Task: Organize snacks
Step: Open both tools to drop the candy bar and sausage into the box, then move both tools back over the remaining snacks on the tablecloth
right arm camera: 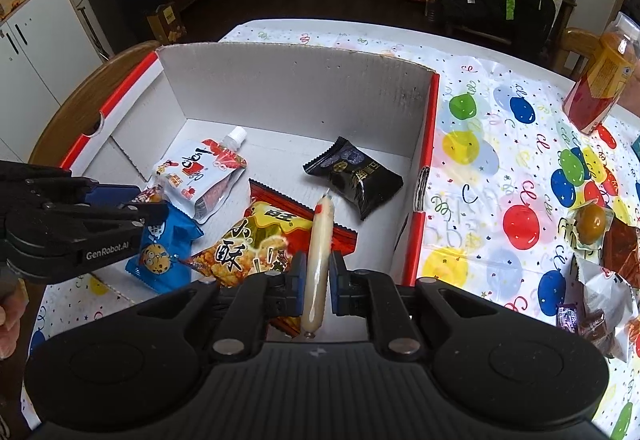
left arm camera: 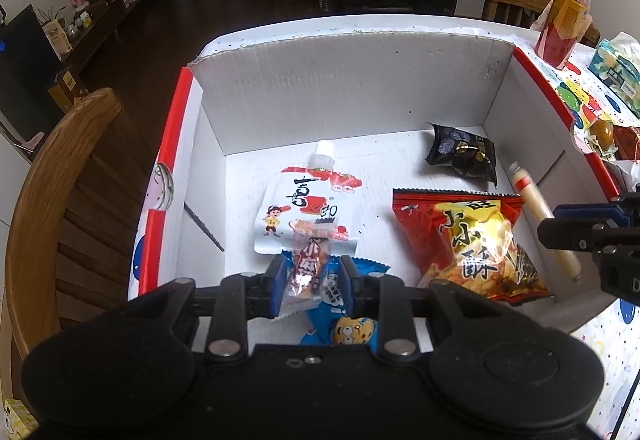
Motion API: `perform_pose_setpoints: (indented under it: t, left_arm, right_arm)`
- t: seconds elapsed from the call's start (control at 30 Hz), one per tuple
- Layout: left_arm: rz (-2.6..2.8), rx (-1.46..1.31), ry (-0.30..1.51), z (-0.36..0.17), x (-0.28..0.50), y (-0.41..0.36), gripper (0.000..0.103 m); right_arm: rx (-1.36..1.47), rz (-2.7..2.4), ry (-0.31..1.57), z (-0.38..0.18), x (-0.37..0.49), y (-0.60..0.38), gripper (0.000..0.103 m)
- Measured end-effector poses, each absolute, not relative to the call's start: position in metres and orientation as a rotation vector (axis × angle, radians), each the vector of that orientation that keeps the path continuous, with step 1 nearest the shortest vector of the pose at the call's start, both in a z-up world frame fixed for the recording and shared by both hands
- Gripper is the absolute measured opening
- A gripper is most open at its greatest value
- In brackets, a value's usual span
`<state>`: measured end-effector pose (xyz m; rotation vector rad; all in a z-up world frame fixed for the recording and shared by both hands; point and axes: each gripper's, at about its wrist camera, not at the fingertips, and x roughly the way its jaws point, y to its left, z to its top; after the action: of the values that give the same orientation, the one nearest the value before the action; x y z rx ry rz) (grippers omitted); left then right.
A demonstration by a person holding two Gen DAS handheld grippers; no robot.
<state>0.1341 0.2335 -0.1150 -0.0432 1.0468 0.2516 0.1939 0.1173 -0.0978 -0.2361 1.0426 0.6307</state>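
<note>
The left gripper (left arm camera: 311, 277) has its jaws clamped on a small clear-wrapped red snack packet (left arm camera: 306, 272), held above a blue cookie packet (right arm camera: 164, 252) inside the white corrugated cardboard box with red edges (left arm camera: 340, 88). The right gripper (right arm camera: 316, 278) has its jaws clamped on a pale cream sausage stick (right arm camera: 318, 260), over the red and yellow crisp bag (right arm camera: 256, 244). "GenRobot.AI" is printed on the left gripper.
</note>
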Motion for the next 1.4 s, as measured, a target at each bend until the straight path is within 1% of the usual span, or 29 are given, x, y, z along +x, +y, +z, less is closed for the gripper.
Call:
perform_pose_setpoints:
  t: [0.03,0.07,0.1,0.13,0.17,0.2,0.23,0.3,0.33,0.37,0.4,0.43,0.5,0.57,0.67,0.73,0.77,0.97,1.07,1.17,1.27,1.4]
  left_arm:
    - [0.25,-0.044,1.047,-0.115,0.133,0.233,0.028]
    - [0.25,-0.044,1.047,-0.114,0.132,0.232,0.032]
    - [0.253,-0.045,1.044,-0.113,0.131,0.231,0.038]
    - [0.255,-0.044,1.04,-0.112,0.13,0.231,0.042]
    - [0.259,-0.041,1.035,-0.111,0.128,0.23,0.049]
    - [0.264,-0.039,1.03,-0.11,0.127,0.229,0.053]
    - [0.266,-0.036,1.024,-0.108,0.126,0.229,0.054]
    - [0.263,-0.034,1.019,-0.106,0.123,0.228,0.056]
    - [0.265,-0.037,1.015,-0.104,0.122,0.227,0.058]
    - [0.267,-0.04,1.01,-0.102,0.12,0.227,0.063]
    - [0.269,-0.042,1.002,-0.1,0.119,0.227,0.065]
    - [0.269,-0.043,0.996,-0.097,0.117,0.226,0.066]
    - [0.266,-0.047,0.986,-0.093,0.114,0.225,0.067]
    - [0.263,-0.051,0.974,-0.089,0.111,0.224,0.069]
    - [0.26,-0.053,0.954,-0.081,0.106,0.22,0.074]
    - [0.257,-0.048,0.938,-0.075,0.103,0.217,0.079]
    - [0.257,-0.043,0.929,-0.073,0.102,0.215,0.08]
    - [0.244,-0.053,0.886,-0.057,0.098,0.206,0.081]
    - [0.227,-0.055,0.861,-0.048,0.095,0.198,0.085]
    - [0.208,-0.049,0.832,-0.038,0.092,0.187,0.089]
    - [0.183,-0.052,0.807,-0.031,0.089,0.175,0.091]
    - [0.153,-0.047,0.779,-0.022,0.088,0.159,0.095]
  right_arm:
    - [-0.23,0.633,1.038,-0.097,0.193,0.116,0.011]
    - [-0.225,0.635,1.034,-0.096,0.193,0.115,0.011]
    - [-0.22,0.639,1.03,-0.094,0.192,0.114,0.011]
    - [-0.215,0.644,1.029,-0.093,0.191,0.113,0.012]
    - [-0.208,0.646,1.031,-0.092,0.191,0.112,0.013]
    - [-0.201,0.648,1.03,-0.091,0.19,0.111,0.016]
    - [-0.196,0.65,1.024,-0.09,0.189,0.11,0.017]
    - [-0.192,0.656,1.01,-0.086,0.186,0.108,0.023]
    - [-0.188,0.659,1.003,-0.084,0.185,0.106,0.025]
    - [-0.184,0.659,0.997,-0.082,0.184,0.105,0.03]
    - [-0.18,0.661,0.99,-0.08,0.183,0.104,0.033]
    - [-0.175,0.663,0.983,-0.077,0.181,0.102,0.035]
    - [-0.164,0.668,0.968,-0.072,0.179,0.099,0.046]
    - [-0.153,0.673,0.951,-0.068,0.176,0.095,0.053]
    - [-0.139,0.682,0.934,-0.061,0.173,0.089,0.057]
    - [-0.125,0.685,0.923,-0.056,0.17,0.084,0.061]
    - [-0.119,0.686,0.918,-0.054,0.169,0.082,0.066]
    - [-0.097,0.7,0.885,-0.042,0.161,0.068,0.068]
    - [-0.097,0.718,0.856,-0.036,0.155,0.059,0.074]
    - [-0.084,0.739,0.834,-0.028,0.15,0.048,0.075]
    - [-0.063,0.744,0.815,-0.022,0.146,0.036,0.081]
    - [-0.045,0.743,0.788,-0.013,0.141,0.019,0.082]
